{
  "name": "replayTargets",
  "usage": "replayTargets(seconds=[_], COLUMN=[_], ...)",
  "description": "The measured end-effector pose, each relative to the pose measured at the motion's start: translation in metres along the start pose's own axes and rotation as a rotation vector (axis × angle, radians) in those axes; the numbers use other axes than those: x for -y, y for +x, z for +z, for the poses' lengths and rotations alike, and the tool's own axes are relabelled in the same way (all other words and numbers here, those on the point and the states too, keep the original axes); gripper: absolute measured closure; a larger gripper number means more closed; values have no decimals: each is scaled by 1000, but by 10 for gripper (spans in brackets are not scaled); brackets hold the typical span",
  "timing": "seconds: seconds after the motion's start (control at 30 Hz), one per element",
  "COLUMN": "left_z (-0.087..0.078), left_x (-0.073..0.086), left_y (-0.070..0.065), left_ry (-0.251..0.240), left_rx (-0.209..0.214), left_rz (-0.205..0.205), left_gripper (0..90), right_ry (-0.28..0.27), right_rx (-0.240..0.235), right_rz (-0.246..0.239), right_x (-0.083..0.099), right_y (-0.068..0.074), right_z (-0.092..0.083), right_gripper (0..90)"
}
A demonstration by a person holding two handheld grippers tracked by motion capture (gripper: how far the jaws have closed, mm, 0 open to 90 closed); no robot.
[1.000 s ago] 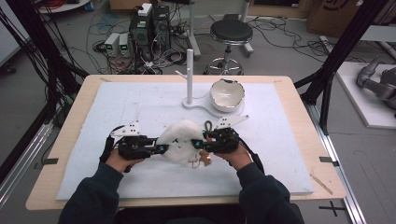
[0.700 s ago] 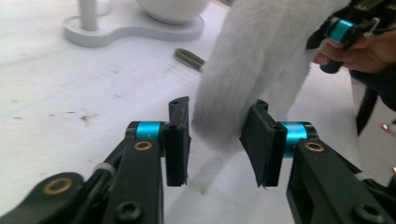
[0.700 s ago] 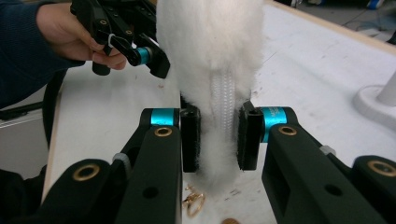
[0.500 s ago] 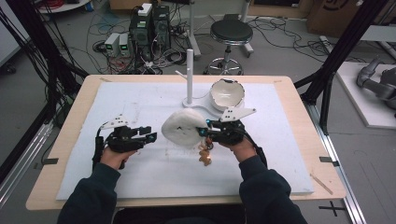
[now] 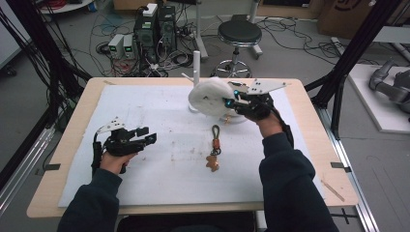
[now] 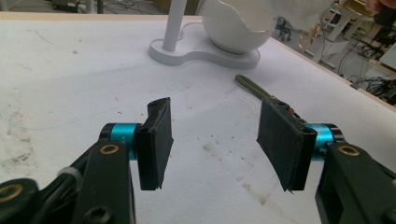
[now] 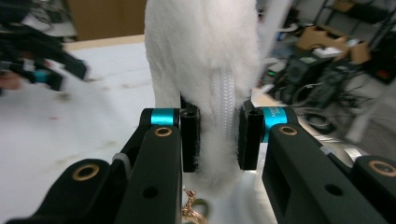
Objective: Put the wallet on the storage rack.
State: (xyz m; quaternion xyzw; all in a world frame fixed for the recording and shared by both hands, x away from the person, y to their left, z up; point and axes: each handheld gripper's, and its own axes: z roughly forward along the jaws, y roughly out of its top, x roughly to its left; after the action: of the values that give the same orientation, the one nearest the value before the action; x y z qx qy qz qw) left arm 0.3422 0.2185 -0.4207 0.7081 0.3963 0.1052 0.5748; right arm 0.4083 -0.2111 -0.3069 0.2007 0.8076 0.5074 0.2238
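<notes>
Bench [image 5: 145, 101]: we keep its white mat under everything.
Stand [image 5: 196, 63]: far centre; we judge the fluffy white pouch [image 5: 210, 96] should be lowered gently beside its post.
Right claw [image 5: 231, 101]: clamped on the pouch; carried farther from us than before.
Left claw [image 5: 147, 140]: wide apart, empty; withdrawn leftward.
Keychain [image 5: 212, 150]: left lying mid-bench.
</notes>
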Motion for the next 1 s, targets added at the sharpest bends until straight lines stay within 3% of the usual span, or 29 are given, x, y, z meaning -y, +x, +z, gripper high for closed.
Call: replayTargets(seconds=[0.07,0.27,0.37,0.57,0.67,0.8,0.83,0.93,1.0], left_z=[1,1,1,0,-1,-1,-1,-1,-1], left_x=[0,1,1,3,3,4,4,4,4], left_y=[0,1,2,4,5,5,5,4,4], left_ry=[5,8,10,10,11,10,11,11,11], left_rx=[0,1,-1,-5,-6,-8,-9,-8,-8], left_rz=[-3,-7,-11,-20,-21,-26,-25,-27,-27], left_gripper=[438,439,439,441,441,442,442,443,443], right_ry=[9,26,59,101,145,210,246,278,318], right_rx=[35,84,118,178,199,224,240,252,274], right_rz=[-53,-115,-150,-143,-159,-239,-277,-309,-356], right_x=[-5,-12,-12,1,7,14,18,21,23], right_y=[-17,-40,-53,-75,-81,-81,-80,-80,-80], right_z=[-1,0,4,11,14,17,18,18,18], right_gripper=[760,760,758,758,758,757,756,756,757])
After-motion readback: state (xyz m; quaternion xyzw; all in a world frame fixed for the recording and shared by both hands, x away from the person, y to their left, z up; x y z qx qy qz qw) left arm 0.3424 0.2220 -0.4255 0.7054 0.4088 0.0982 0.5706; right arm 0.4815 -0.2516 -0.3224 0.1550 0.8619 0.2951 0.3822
